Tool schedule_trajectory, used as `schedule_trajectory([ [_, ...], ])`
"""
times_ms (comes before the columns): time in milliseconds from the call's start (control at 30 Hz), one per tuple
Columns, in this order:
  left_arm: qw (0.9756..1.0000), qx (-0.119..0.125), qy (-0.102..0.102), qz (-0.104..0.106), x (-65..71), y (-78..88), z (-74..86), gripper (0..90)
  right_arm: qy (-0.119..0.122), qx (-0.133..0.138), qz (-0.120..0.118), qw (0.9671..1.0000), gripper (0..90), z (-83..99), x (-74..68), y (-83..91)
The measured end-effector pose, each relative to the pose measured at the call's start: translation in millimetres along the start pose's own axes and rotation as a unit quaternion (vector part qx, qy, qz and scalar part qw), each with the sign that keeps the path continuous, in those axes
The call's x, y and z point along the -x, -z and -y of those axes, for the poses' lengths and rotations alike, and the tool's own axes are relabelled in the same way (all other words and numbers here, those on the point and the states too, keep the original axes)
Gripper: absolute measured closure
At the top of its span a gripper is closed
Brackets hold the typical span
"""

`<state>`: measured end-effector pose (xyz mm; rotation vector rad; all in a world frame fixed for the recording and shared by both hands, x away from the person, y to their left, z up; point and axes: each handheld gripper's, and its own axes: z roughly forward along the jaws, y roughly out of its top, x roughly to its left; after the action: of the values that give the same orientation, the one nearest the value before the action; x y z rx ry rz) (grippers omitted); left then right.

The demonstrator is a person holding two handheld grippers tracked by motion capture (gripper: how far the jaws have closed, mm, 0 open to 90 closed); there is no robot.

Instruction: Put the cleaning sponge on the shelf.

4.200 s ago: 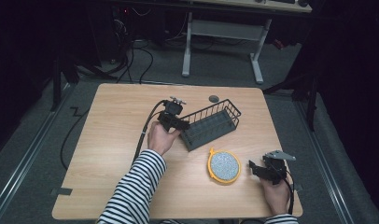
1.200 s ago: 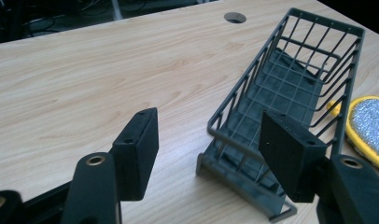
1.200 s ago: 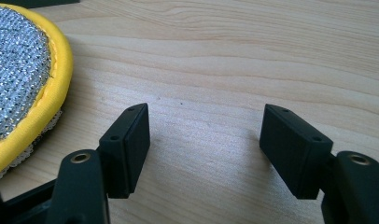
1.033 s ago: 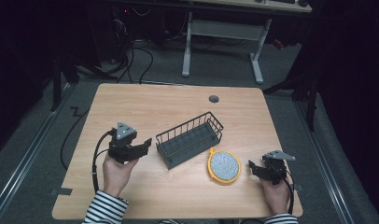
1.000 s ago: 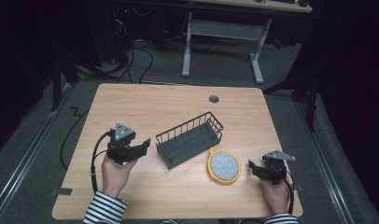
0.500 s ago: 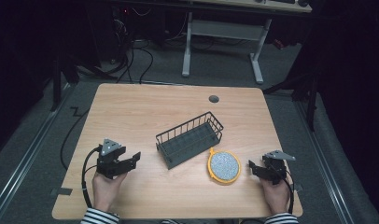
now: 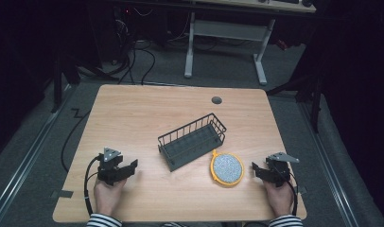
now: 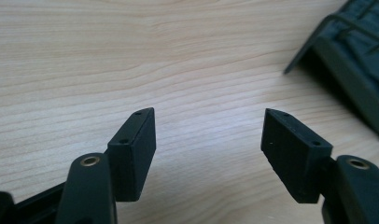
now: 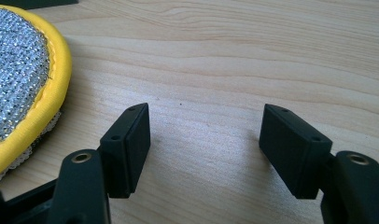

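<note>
A dark wire basket [image 7: 192, 141] lies at an angle near the middle of the wooden table [image 7: 147, 113]; one corner of the basket [image 8: 351, 60] shows in the left gripper view. A round scrubbing pad [image 7: 226, 168] with a yellow rim and silvery face lies just right of the basket's near end, and the same pad [image 9: 19, 79] sits left of my right jaws. My left gripper [image 7: 129, 166] rests open near the front left edge, holding nothing [image 8: 208, 140]. My right gripper [image 7: 257, 169] rests open at the front right, empty [image 9: 204, 140], a short way right of the pad.
A small dark round grommet [image 7: 216, 100] sits in the tabletop near its far edge. Beyond the table stand a white desk frame [image 7: 225, 42] and cables on a grey floor. Bare wood lies between the left gripper and the basket.
My left gripper has let go of the basket and drawn back to the front left of the table. The basket has shifted toward the table's middle. My right gripper has stayed still.
</note>
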<state>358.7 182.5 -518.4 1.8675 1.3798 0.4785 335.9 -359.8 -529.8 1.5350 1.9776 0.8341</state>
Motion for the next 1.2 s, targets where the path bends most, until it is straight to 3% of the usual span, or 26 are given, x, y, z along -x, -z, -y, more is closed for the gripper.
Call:
schedule_trajectory([
  [167, 0.9998, 0.001, -0.008, -0.016, 0.2, -8.2, 0.6, 36.2, -0.002, 0.002, -0.006, 1.0, 36.4, 0.1, 0.9, 0.3],
  [367, 0.9988, 0.0, -0.012, -0.047, -1.6, -14.5, 2.2, 35.1, -0.003, 0.002, 0.002, 1.0, 38.8, 0.4, -0.3, 0.7],
  [533, 0.9981, -0.004, -0.016, -0.059, -2.5, -18.3, 7.3, 33.9, -0.007, -0.013, 0.006, 0.9999, 40.2, -4.1, -1.3, 0.6],
  [667, 0.9976, -0.007, -0.023, -0.065, -0.6, -18.9, 7.3, 33.8, -0.022, -0.016, -0.014, 0.9995, 43.0, -4.9, -0.6, 3.2],
  [800, 0.9976, -0.007, -0.021, -0.066, -0.2, -18.6, 7.5, 33.8, 0.0, -0.011, -0.033, 0.9994, 46.3, -9.4, -8.2, 10.9],
  [900, 0.9975, -0.007, -0.02, -0.067, 0.0, -18.7, 7.6, 33.8, 0.009, -0.022, -0.047, 0.9986, 46.6, -17.3, -14.8, 15.4],
  [1033, 0.9975, -0.007, -0.02, -0.067, -0.1, -18.7, 7.6, 33.7, 0.018, -0.034, -0.077, 0.9963, 44.7, -32.2, -24.7, 21.7],
  [1200, 0.9976, -0.006, -0.02, -0.067, -0.1, -18.8, 7.6, 33.7, 0.04, -0.064, -0.111, 0.9909, 41.7, -53.9, -38.7, 22.8],
])
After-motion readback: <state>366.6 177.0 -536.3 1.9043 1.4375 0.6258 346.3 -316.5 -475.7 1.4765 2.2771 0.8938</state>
